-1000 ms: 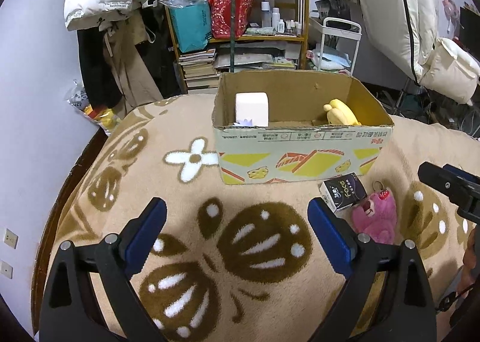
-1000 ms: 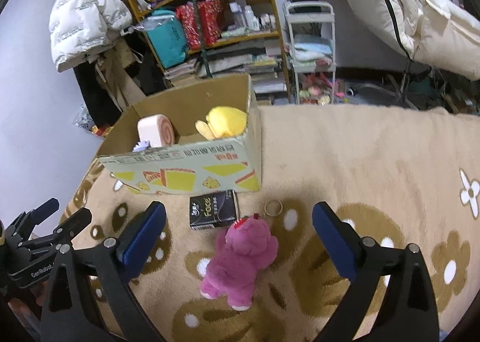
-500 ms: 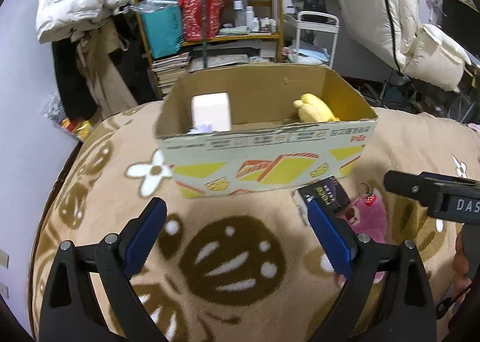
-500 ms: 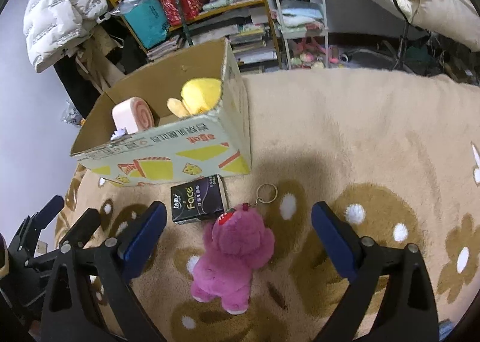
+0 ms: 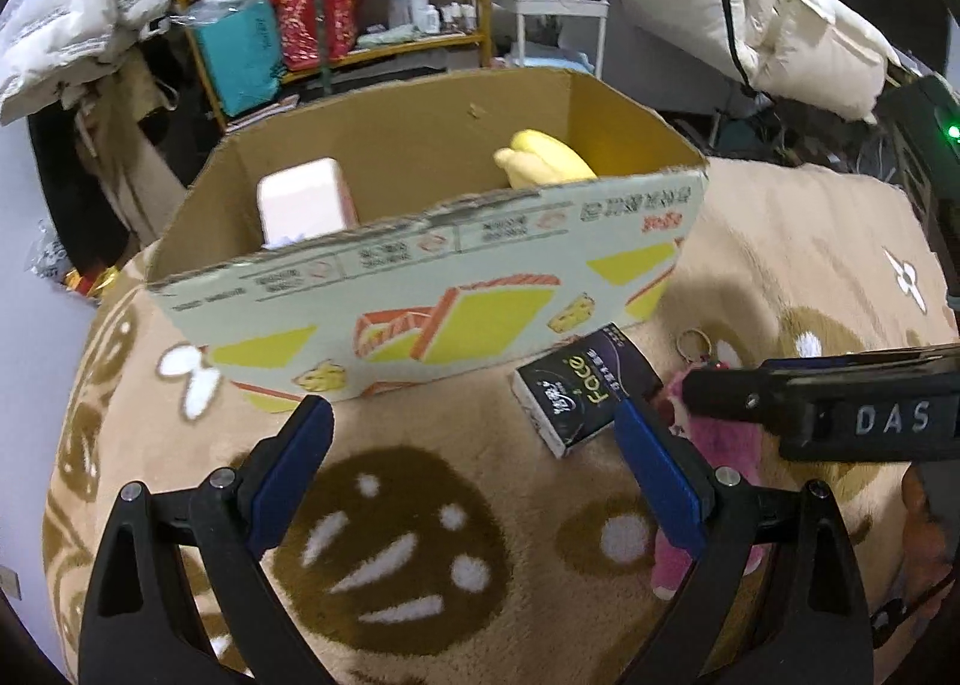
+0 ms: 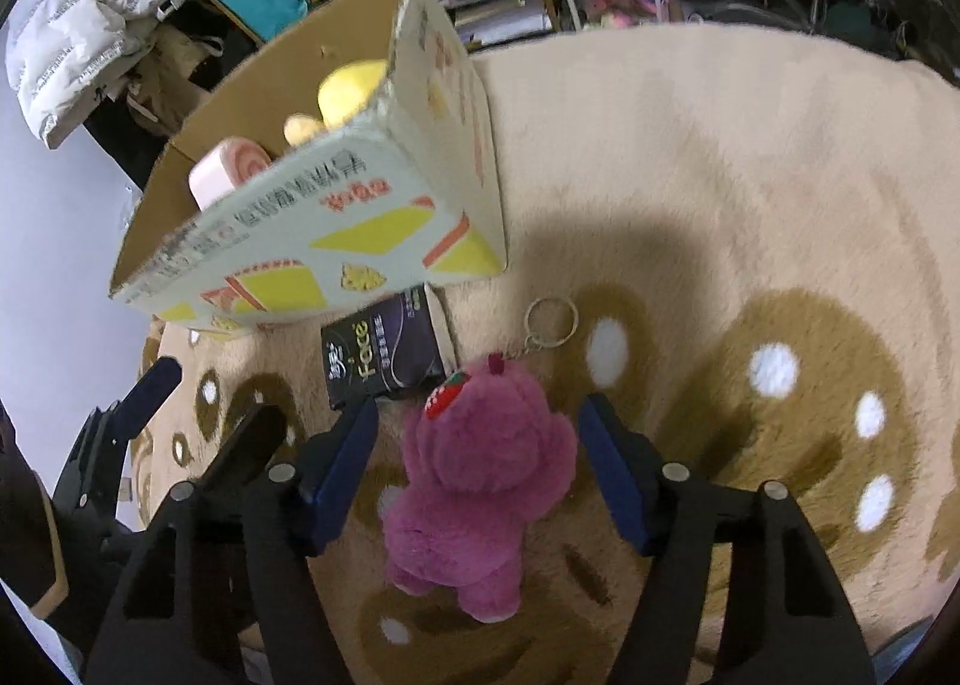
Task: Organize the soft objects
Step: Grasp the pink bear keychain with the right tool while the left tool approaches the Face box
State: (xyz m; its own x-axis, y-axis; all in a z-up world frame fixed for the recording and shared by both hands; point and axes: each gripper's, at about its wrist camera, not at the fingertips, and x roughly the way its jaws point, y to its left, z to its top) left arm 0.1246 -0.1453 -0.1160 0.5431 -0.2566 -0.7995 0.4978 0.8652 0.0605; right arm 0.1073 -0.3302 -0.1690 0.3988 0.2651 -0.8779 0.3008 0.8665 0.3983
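A: Plush tan blanket point(image 6: 690, 156) with brown patterns covers the surface, cluttered shelves behind. Where is the pink plush bear point(image 6: 480, 481)?

B: Just in front of the cardboard box point(image 6: 336, 241), at its right-hand corner, lying between the jaws of the right gripper point(image 6: 477, 445). They are closing but not yet pressing its fur. Its body runs lengthwise along the fingers, head toward the box, keyring point(image 6: 551, 322) at the box end.

A: And the left gripper point(image 5: 474, 451)?

B: Jaws spread wide, nothing between them, hovering before the box front. The right hand is clearly nearer the bear.

A: Counts?

B: One bear and one black tissue pack point(image 6: 384, 352) outside, touching the box; inside, one yellow plush point(image 5: 543, 162) and one pink roll-cake cushion point(image 5: 306, 205).
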